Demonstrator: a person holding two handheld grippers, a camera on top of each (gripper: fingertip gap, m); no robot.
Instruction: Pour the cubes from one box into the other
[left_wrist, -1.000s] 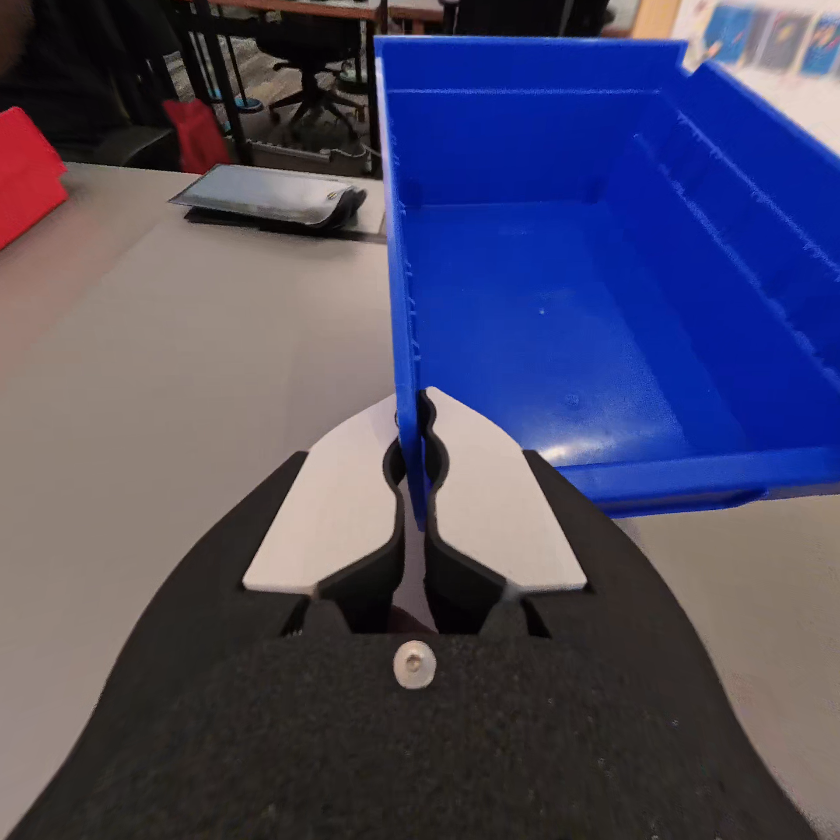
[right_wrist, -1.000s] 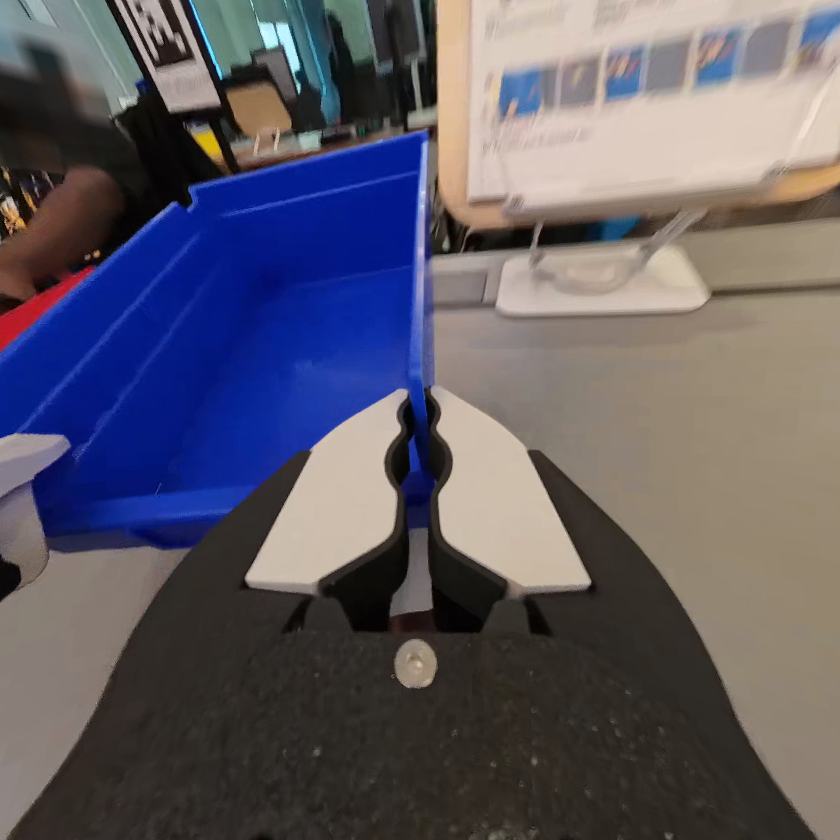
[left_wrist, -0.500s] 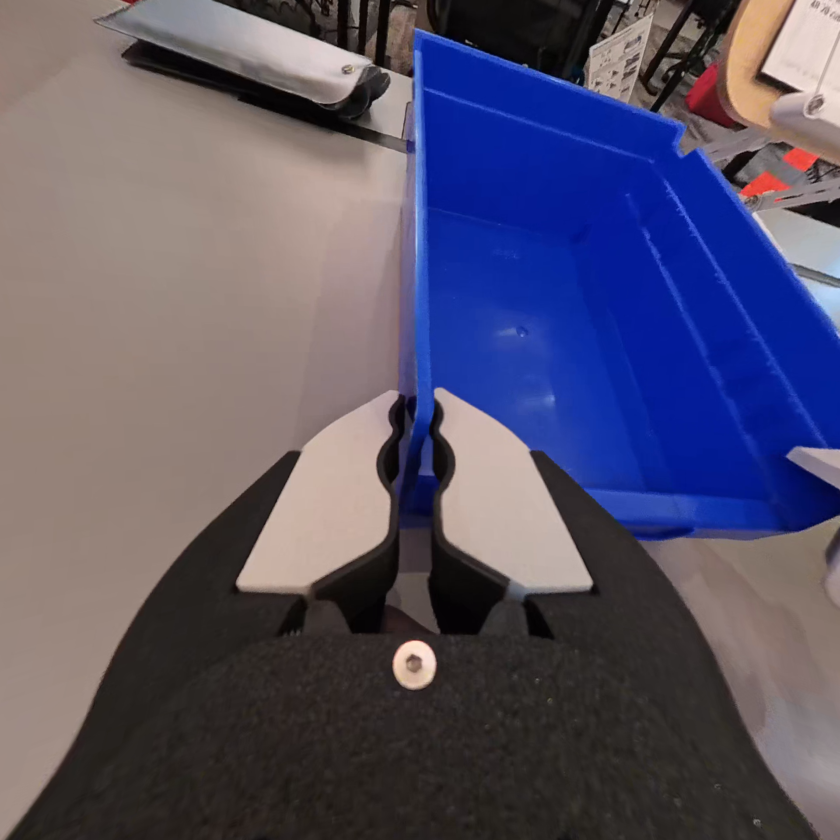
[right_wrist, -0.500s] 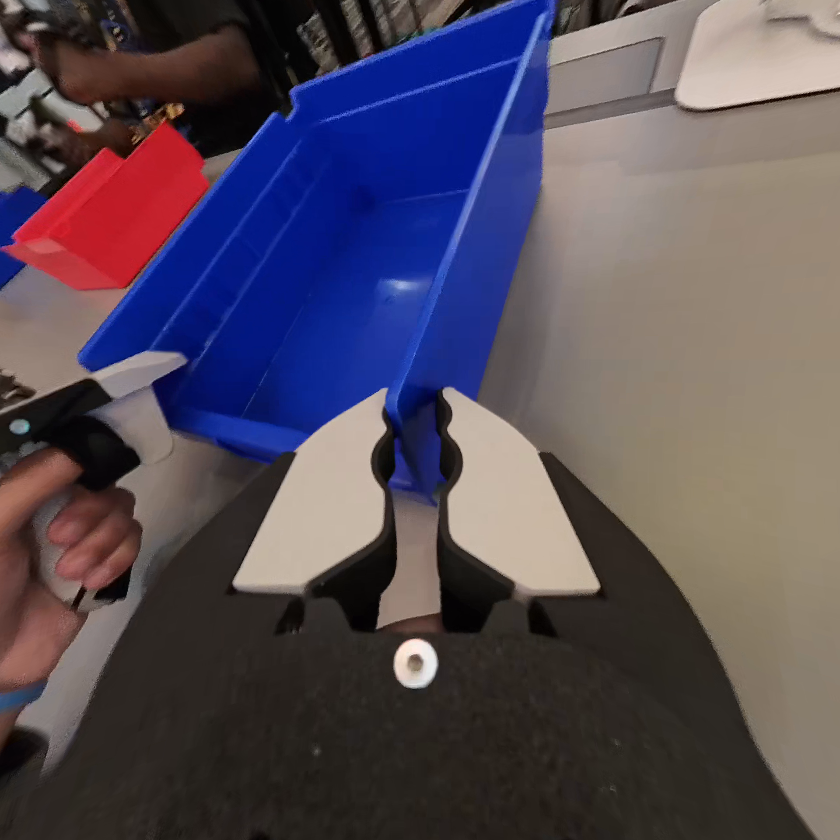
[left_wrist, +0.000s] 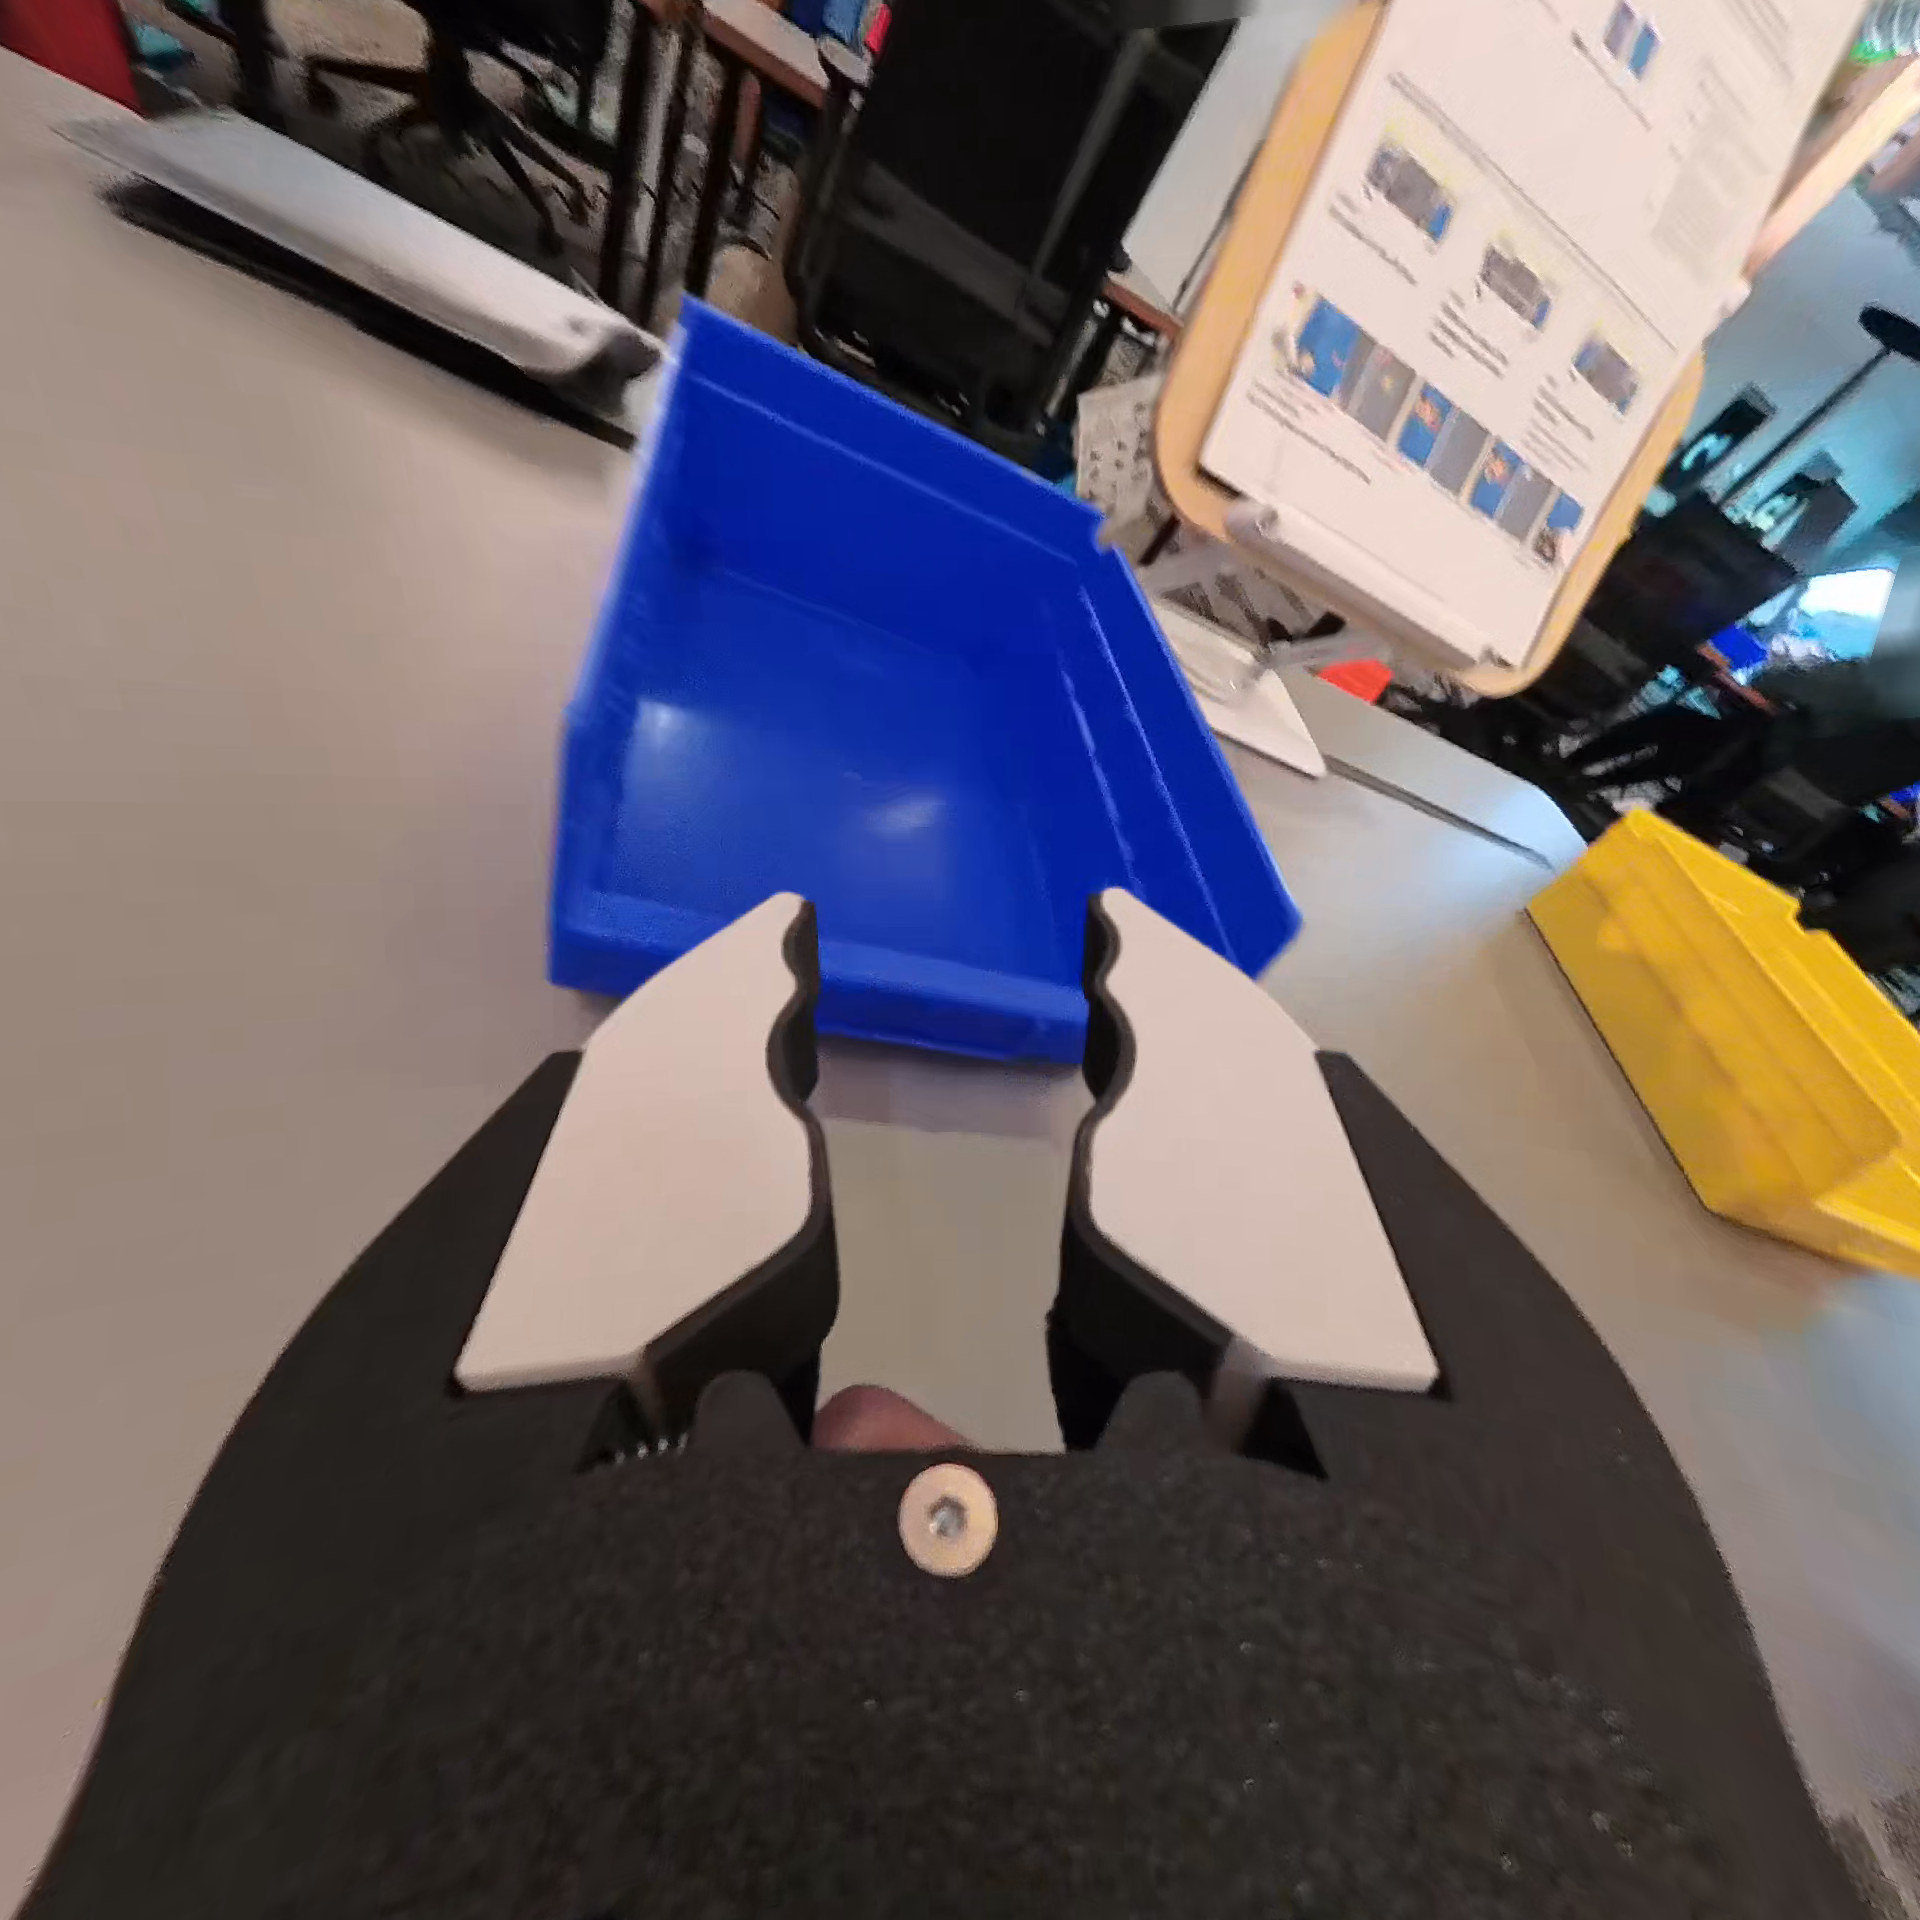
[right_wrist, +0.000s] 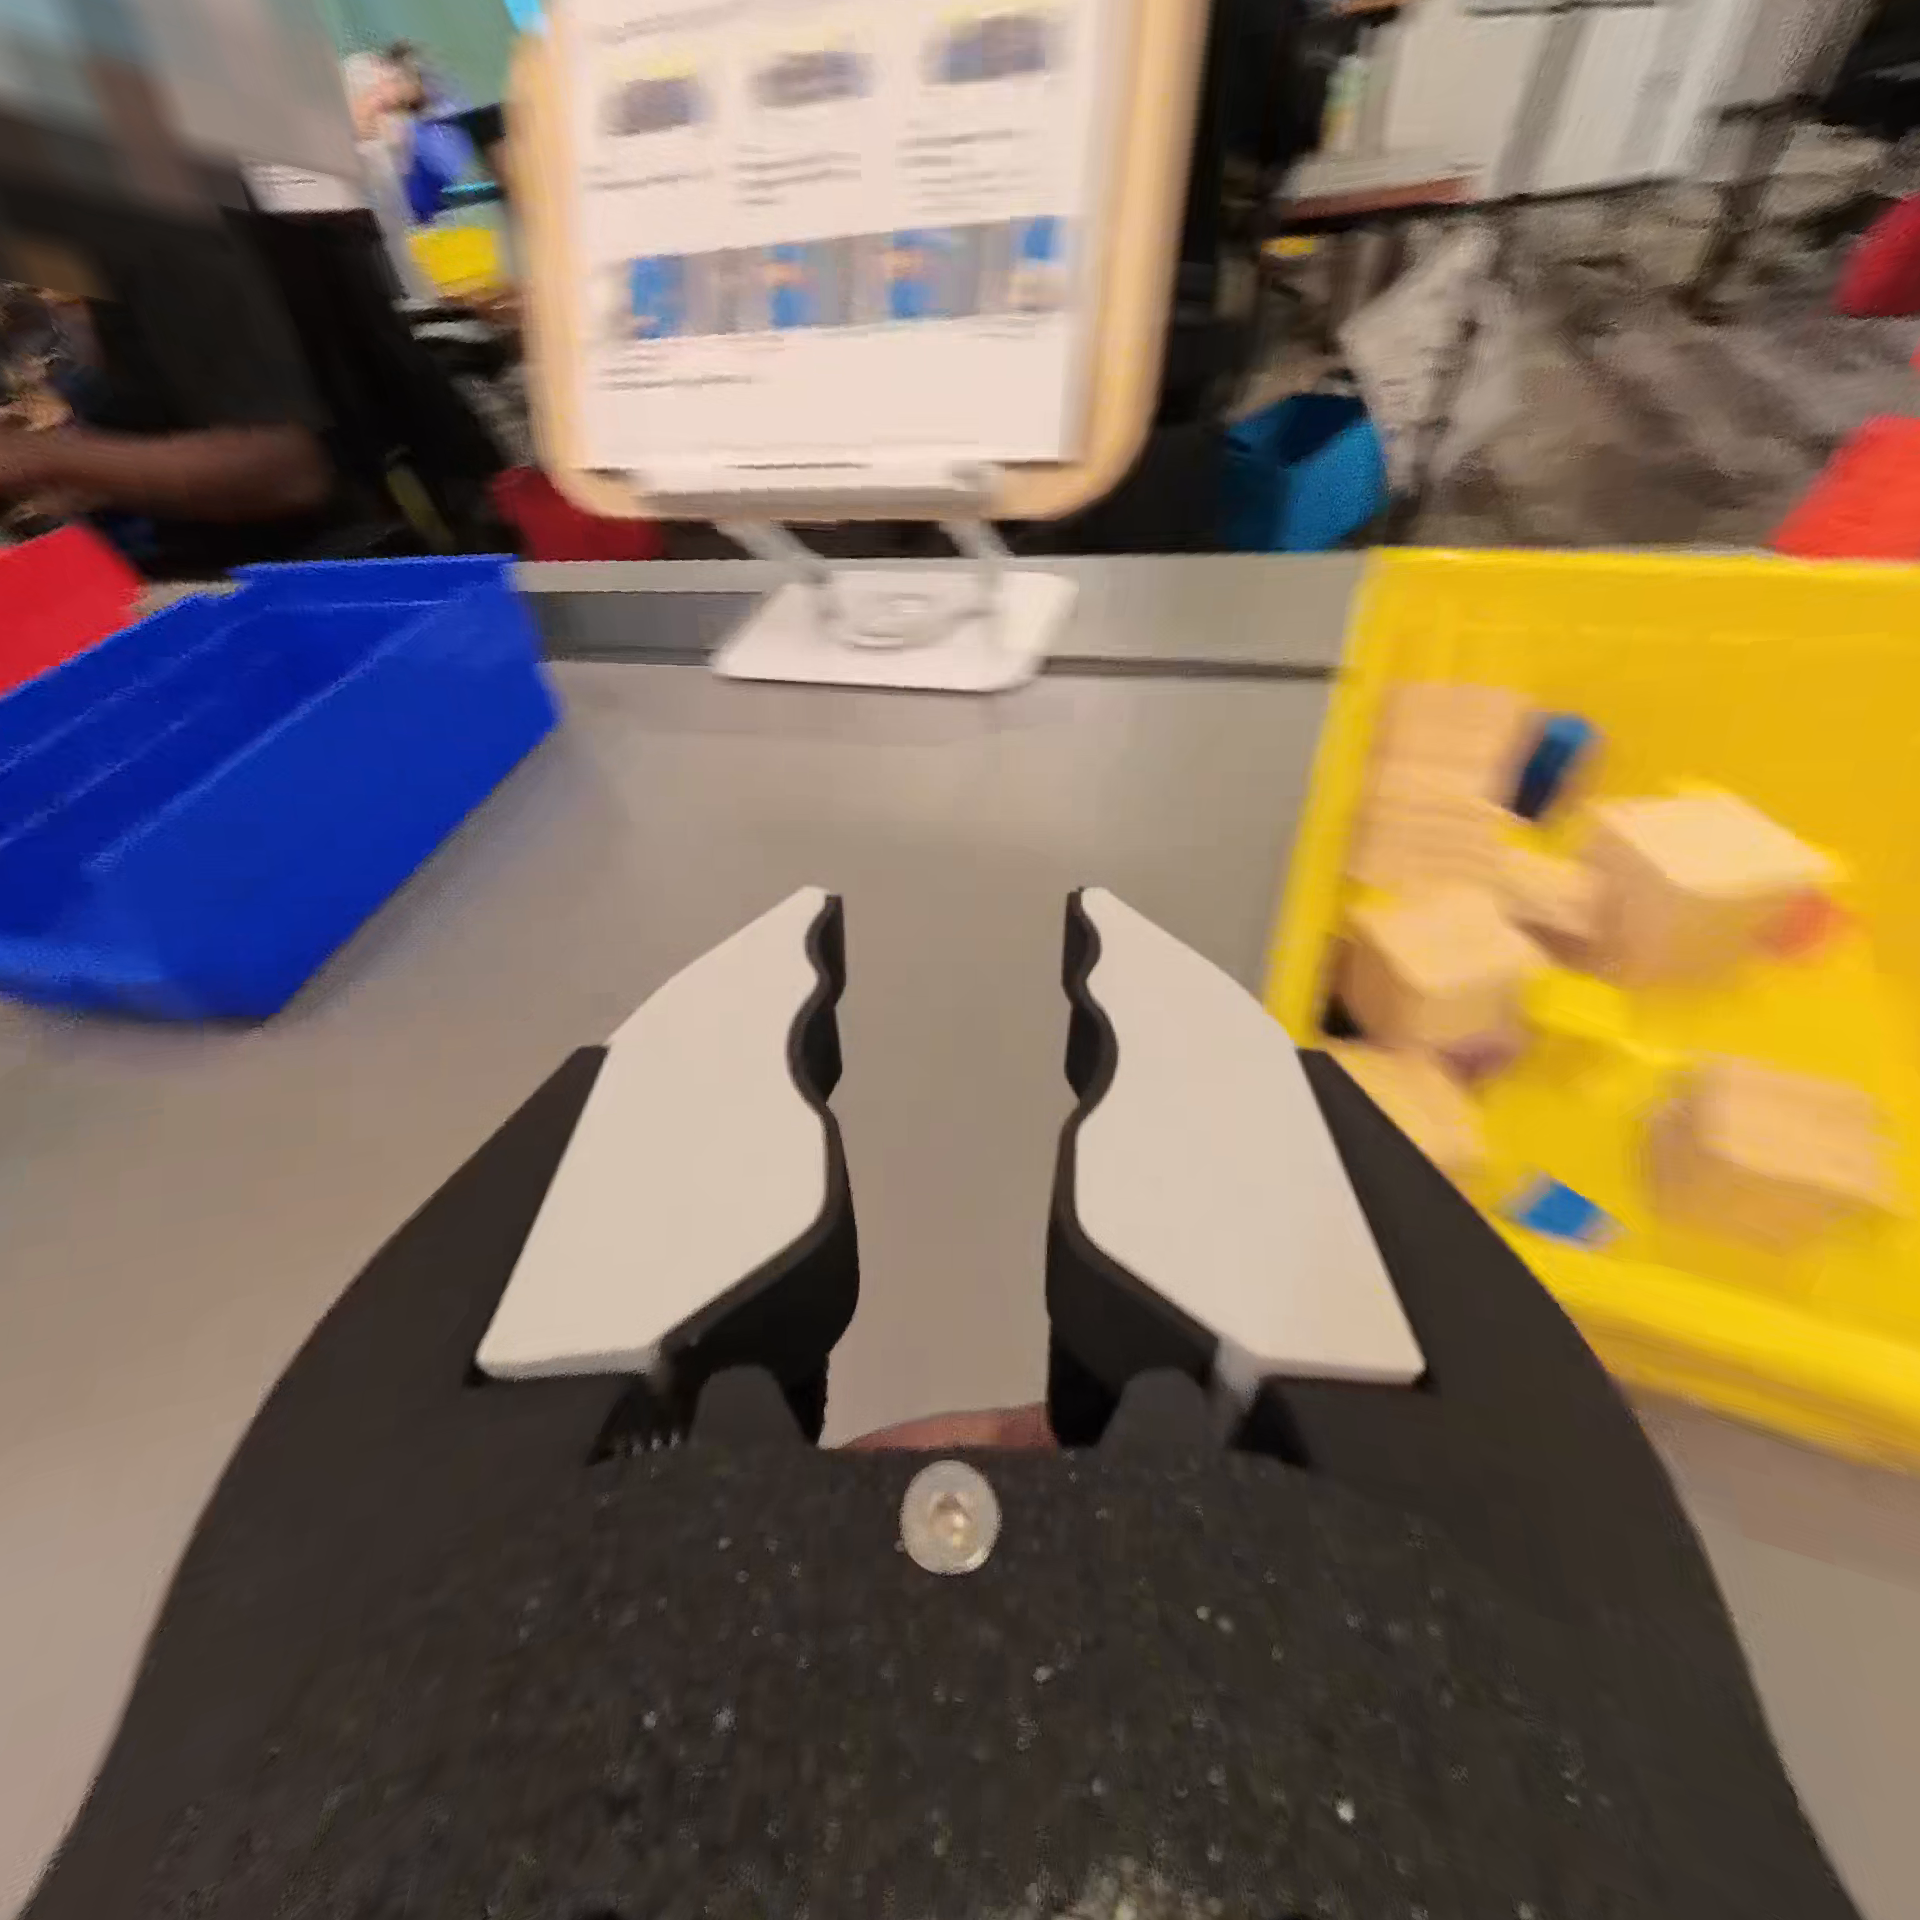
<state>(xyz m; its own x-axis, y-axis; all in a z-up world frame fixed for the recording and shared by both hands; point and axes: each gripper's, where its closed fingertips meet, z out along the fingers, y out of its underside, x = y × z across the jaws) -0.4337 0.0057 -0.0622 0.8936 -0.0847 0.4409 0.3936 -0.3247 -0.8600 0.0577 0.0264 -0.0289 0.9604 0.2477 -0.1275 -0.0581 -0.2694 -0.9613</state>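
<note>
**Grey fingers spread, both boxes resting on the table**

Grey and black, the left gripper (left_wrist: 945, 914) fills the lower half of its view, its fingers spread wide with nothing between them. Just beyond the tips, at frame centre, the blue box (left_wrist: 883, 727) sits flat on the grey table (left_wrist: 260, 727), its inside bare. A yellow box (left_wrist: 1714, 1060) shows at the right edge.

In the right wrist view, the right gripper (right_wrist: 948, 904) likewise stands wide and holds nothing, over bare table. At the right of the frame the yellow box (right_wrist: 1340, 727) holds the wooden cubes (right_wrist: 1704, 873), blurred. The blue box (right_wrist: 260, 769) lies at the left, well apart from the yellow one. Farther back, at upper centre, a wood-framed board (right_wrist: 1132, 260) stands on a white base.
</note>
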